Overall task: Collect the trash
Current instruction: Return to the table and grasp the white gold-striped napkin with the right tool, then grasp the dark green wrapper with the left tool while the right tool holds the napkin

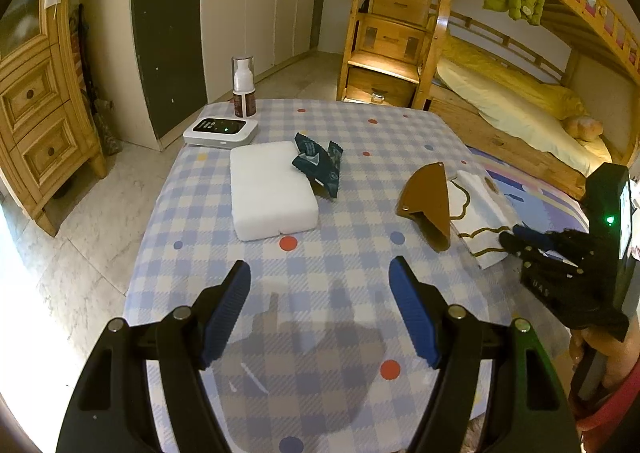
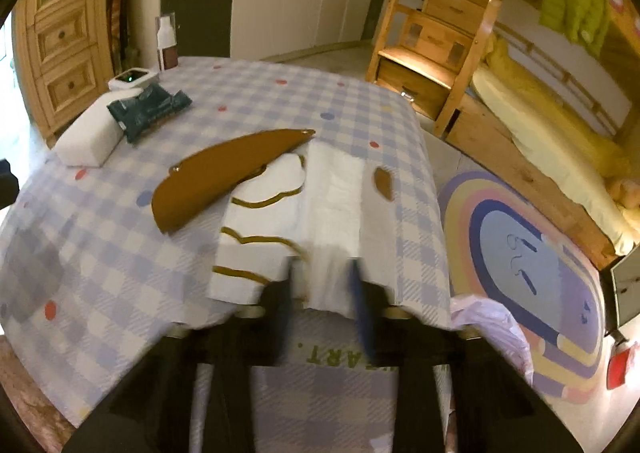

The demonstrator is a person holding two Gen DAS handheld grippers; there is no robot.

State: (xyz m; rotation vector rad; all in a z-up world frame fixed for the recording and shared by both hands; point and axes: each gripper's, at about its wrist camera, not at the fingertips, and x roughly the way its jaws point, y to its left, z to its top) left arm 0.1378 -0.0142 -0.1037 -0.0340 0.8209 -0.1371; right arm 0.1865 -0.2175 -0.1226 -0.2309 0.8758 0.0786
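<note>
Olive-green capitals are showing upside down on the near end of the white paper bag (image 2: pixel 304 213), just behind the right gripper (image 2: pixel 324 281); only "ART" can be read, the letters before it being hidden by the finger. On the black body of that gripper, seen from the left wrist view, faint letters "UAS" are showing. The spray bottle (image 1: pixel 243 87) beyond the bag is carrying a brown label, too small to read.
</note>
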